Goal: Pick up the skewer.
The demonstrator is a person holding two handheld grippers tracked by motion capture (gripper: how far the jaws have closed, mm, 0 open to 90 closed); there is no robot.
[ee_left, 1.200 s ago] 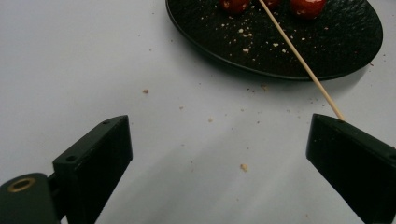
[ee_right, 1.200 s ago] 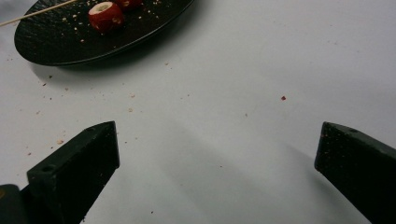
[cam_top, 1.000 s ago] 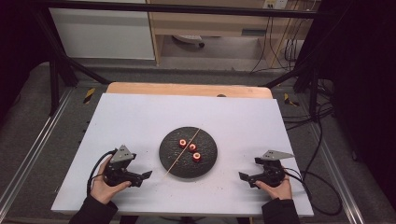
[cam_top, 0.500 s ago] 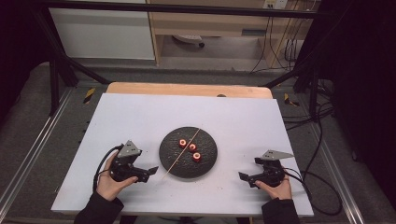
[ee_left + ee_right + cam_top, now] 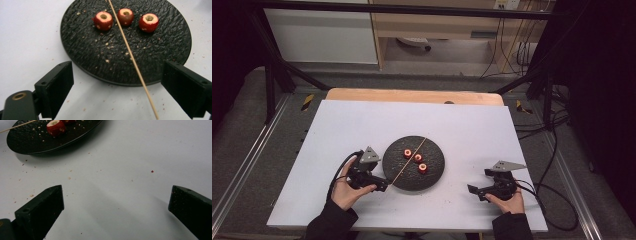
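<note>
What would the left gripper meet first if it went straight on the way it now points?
The left gripper, jaws open, points at the black plate. The wooden skewer already runs between its jaws, so it would probably meet that first, then the plate's near rim. How high it rides above the table is unclear.

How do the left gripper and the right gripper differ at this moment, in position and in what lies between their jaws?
The left gripper sits at the rim of the black plate; the right gripper rests well away from it on the white table. The wooden skewer runs out between the left gripper's jaws; between the right gripper's jaws lies bare table with crumbs. Both are open and grip nothing.
</note>
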